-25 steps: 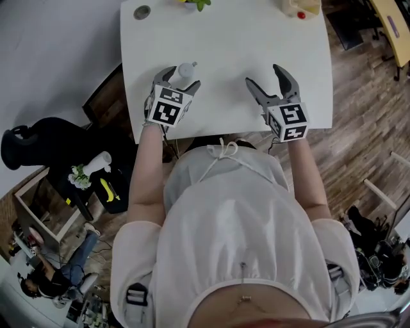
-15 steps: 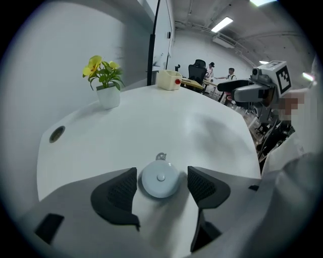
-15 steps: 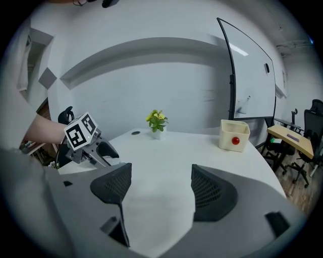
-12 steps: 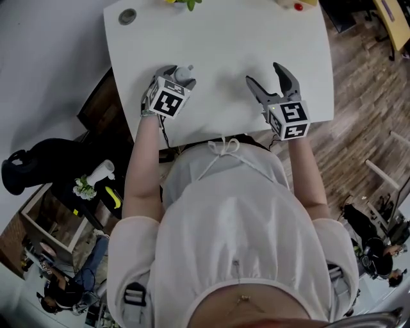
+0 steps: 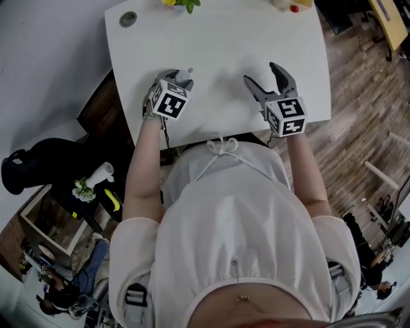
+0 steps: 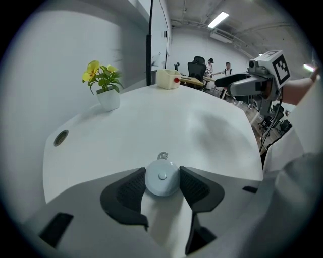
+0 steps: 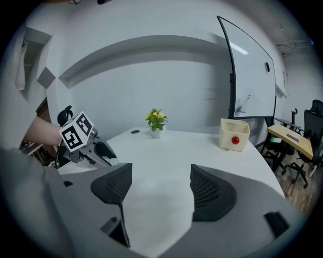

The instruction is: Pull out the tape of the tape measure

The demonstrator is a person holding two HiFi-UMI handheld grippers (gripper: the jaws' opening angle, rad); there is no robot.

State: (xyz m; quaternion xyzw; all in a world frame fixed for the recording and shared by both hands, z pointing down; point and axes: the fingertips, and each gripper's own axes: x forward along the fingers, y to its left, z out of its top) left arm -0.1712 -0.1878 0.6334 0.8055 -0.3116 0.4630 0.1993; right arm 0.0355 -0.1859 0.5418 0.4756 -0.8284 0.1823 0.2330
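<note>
On the near left part of the white table (image 5: 224,38), items as I find them:

1. Tape measure (image 6: 162,180). Small, round, pale blue-grey case with a button at the middle of its upper face. It lies flat on the tabletop, near the edge closest to me. A small metal loop (image 6: 162,155) sticks out on its far side, pointing toward the middle of the table. No length of tape shows outside the case.

2. My left gripper (image 6: 161,174). Held low over the table with the case between its jaws. The jaws are closing on it, and the ribbed dark pads (image 6: 132,187) already meet the round rim, one on either flank. Its marker cube (image 5: 170,102) sits just behind, toward my wrist.

3. My right gripper (image 7: 161,185). Jaws spread wide, only bare tabletop between them. It hangs over the near right part of the table, well apart from the left one and from the case. Marker cube (image 5: 285,116) at its rear.

4. Potted plant (image 6: 104,83). Yellow flowers, green leaves, small white pot. It stands upright at the far edge of the table.

5. Cream box (image 7: 234,134). Open-topped, with a red round mark on its front. It stands at the far right corner.

6. Cable hole (image 5: 128,18). Round, grey-rimmed, set in the far left corner of the tabletop.

7. Whiteboard (image 7: 252,75). It stands upright behind the cream box.

8. Wooden floor (image 5: 359,83). To the right of the table.
</note>
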